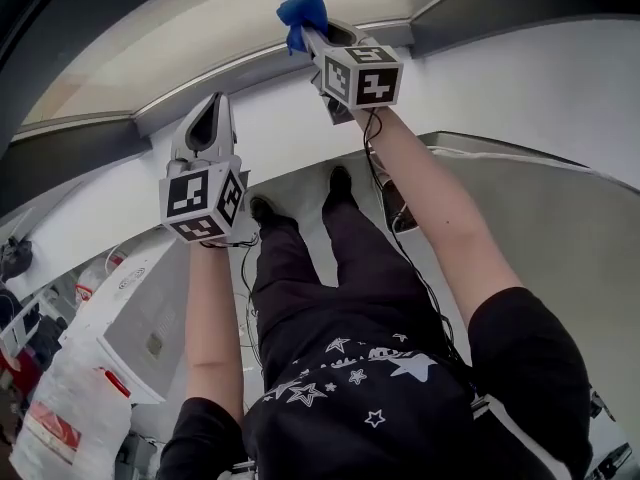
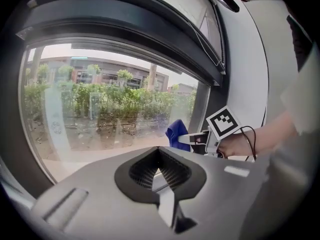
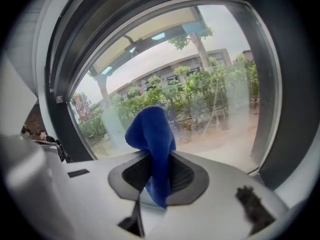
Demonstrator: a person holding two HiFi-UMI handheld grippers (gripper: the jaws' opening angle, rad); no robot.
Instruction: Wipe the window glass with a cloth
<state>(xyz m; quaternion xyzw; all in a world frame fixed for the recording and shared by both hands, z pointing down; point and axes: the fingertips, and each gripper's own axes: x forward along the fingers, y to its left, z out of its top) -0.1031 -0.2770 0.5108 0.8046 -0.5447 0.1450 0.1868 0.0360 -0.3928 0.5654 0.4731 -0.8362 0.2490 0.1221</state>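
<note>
There are two grippers, the left gripper at about eight o'clock from the right gripper, and each carries one marker cube. There is one blue cloth, one window glass and two black shoes.

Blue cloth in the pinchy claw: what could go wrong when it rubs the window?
1. The right gripper pinches only a narrow fold of the blue cloth, so rubbing might tug it loose and drop it.
2. The cloth is a small bunched wad. Pushing hard could let the gripper's hard tips scrape the window glass.
</note>
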